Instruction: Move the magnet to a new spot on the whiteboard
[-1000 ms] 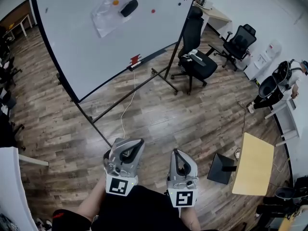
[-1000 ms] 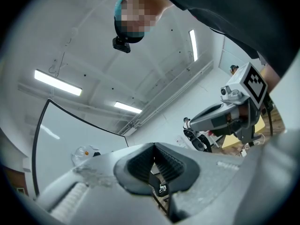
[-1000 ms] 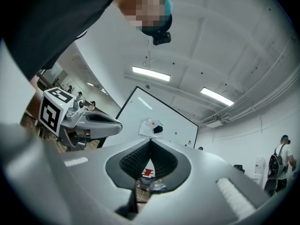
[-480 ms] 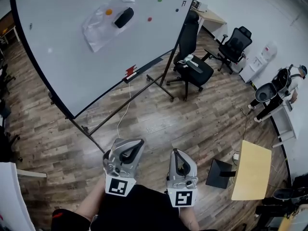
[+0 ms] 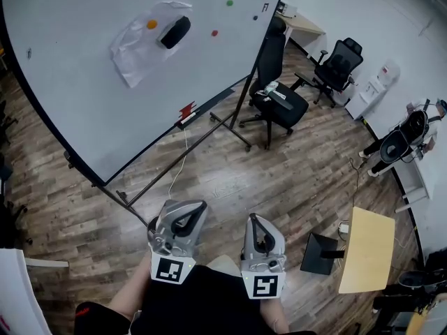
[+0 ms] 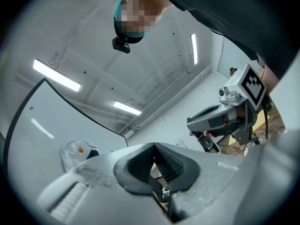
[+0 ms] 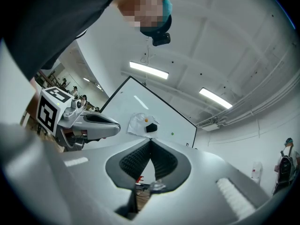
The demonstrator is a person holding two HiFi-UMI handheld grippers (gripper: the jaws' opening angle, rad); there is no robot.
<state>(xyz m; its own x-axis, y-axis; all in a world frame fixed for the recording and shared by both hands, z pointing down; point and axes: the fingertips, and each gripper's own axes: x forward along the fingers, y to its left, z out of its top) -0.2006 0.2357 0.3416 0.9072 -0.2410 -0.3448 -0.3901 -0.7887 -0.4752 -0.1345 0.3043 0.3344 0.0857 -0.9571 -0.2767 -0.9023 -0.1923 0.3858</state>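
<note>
Orange magnet (image 5: 151, 24) on whiteboard (image 5: 70, 103), far from left gripper (image 5: 190, 206) and right gripper (image 5: 253, 219), jaws closed, empty.

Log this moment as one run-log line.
stage: before reach | left gripper: shut, empty | right gripper: shut, empty | red magnet: on whiteboard, untouched

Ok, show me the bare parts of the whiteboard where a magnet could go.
The whiteboard is bare below the plastic sheet down to the tray, and left of the sheet. Crowded near the eraser, red magnet and green magnet.
</note>
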